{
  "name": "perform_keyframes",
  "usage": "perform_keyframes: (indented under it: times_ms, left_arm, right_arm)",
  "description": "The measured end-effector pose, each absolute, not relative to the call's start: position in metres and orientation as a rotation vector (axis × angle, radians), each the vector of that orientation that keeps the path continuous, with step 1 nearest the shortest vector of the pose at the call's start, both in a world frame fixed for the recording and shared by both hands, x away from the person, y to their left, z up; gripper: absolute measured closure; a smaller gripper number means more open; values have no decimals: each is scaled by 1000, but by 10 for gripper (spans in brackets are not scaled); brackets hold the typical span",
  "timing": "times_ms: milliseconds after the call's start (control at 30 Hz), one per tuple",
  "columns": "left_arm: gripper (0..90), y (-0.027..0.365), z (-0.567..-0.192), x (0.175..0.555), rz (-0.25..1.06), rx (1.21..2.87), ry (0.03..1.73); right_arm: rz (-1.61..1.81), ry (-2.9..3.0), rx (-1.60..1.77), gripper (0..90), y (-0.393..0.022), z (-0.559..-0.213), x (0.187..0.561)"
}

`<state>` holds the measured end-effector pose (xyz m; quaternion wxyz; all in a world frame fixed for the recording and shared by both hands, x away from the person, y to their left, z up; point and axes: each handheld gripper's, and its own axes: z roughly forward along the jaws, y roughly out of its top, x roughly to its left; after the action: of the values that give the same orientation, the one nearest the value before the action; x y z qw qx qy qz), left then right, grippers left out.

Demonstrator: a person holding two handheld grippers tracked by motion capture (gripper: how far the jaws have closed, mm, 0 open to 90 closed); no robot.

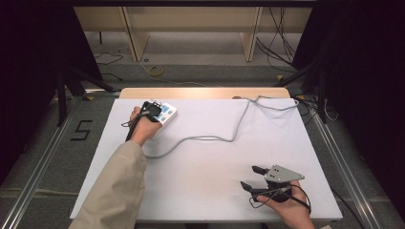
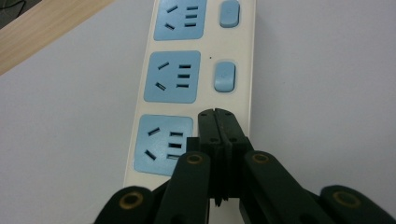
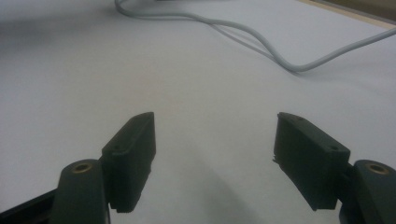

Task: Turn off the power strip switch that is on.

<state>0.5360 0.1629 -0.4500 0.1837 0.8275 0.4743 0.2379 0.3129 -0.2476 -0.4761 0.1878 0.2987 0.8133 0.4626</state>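
Note:
A cream power strip (image 2: 233,42) with blue sockets (image 2: 172,77) and blue rocker switches (image 2: 223,77) lies at the far left of the white mat (image 1: 215,157). My left gripper (image 2: 217,113) is shut with nothing between its jaws, and its tips rest over the strip beside the nearest socket (image 2: 163,144), where that socket's switch would sit. From above, the left gripper (image 1: 154,108) covers the near end of the power strip (image 1: 167,113). Close to the front right of the mat, my right gripper (image 1: 248,176) is open; its jaws (image 3: 215,140) hover empty over bare mat.
The strip's grey cable (image 1: 210,138) snakes across the mat to its far right edge, where it leaves near the table's wooden rim (image 1: 200,92). The same cable (image 3: 261,39) runs ahead of the right gripper. Black curtains and metal rails flank the table.

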Motion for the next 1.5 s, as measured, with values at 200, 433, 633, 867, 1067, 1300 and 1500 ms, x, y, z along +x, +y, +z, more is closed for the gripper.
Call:
perform_keyframes:
  times_ms: [200, 433, 633, 867, 1067, 1300, 1500]
  left_arm:
    - [899, 163, -450, 536, 671, 2339, 1332]
    - [898, 164, -450, 535, 682, 2338, 1311]
    - [897, 169, -448, 532, 657, 2276, 1321]
    - [895, 171, -448, 523, 674, 2205, 1299]
    - [842, 172, -428, 512, 628, 2092, 1256]
    - [750, 174, -413, 497, 610, 2076, 1216]
    - [597, 177, -412, 485, 576, 2084, 1190]
  right_arm:
    - [1302, 2289, 841, 305, -248, -476, 313]
    - [1304, 2288, 840, 305, -248, -476, 313]
    - [1304, 2288, 842, 305, -248, -476, 313]
    - [1304, 2288, 842, 305, -248, -476, 314]
    - [1306, 2286, 844, 305, -248, -476, 314]
    - [1305, 2285, 844, 305, -248, -476, 314]
    - [1304, 2285, 846, 305, -248, -476, 314]
